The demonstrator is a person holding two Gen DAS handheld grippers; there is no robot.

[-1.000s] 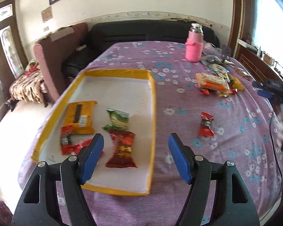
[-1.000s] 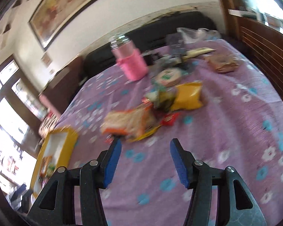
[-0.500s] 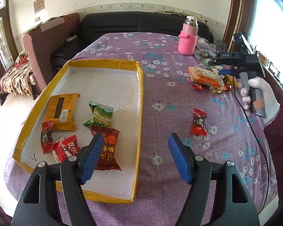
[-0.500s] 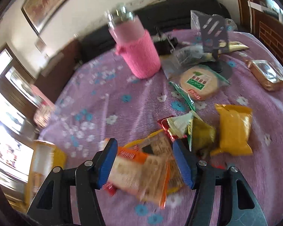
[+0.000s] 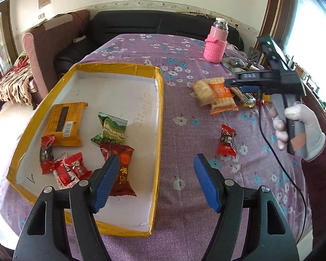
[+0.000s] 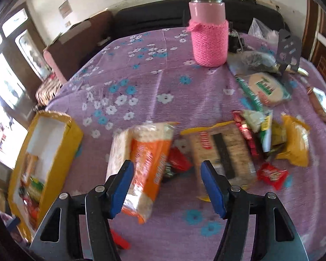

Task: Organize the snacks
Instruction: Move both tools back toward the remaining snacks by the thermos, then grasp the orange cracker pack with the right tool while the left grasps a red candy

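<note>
tray (image 5: 159, 117): yellow-rimmed, white floor, left on the table; holds several snacks already, near end partly behind the left gripper's finger.
left gripper (image 5: 156, 182): released, nothing between jaws; hovers over tray's right rim, near side.
dark red packet (image 5: 121, 171): in tray, partly hidden by the left blue pad.
red candy (image 5: 227, 140): loose on purple cloth (image 5: 180, 43), right of tray, apart from the pile.
right gripper (image 6: 166, 188): jaws have just been opening, spread now, holding nothing; over the snack pile at right.
orange cracker pack (image 6: 145, 163): lies under the left pad, just beside a small red candy (image 6: 177, 157) and a brown cracker pack (image 6: 223, 152).
risk, grab: jaws straddle the gap between packs, so closing likely pinches the small candy or two wrappers at once.
risk, slip: glossy wrap, pack wider than the jaw span; could squirt out or crush crackers.
risk, cable: black cord (image 5: 271, 150) trails near the red candy; could snag.
hard to see: right view motion-blurred, labels unreadable; items far right behind pink bottle (image 6: 208, 32) jumbled, cannot tell them apart.
</note>
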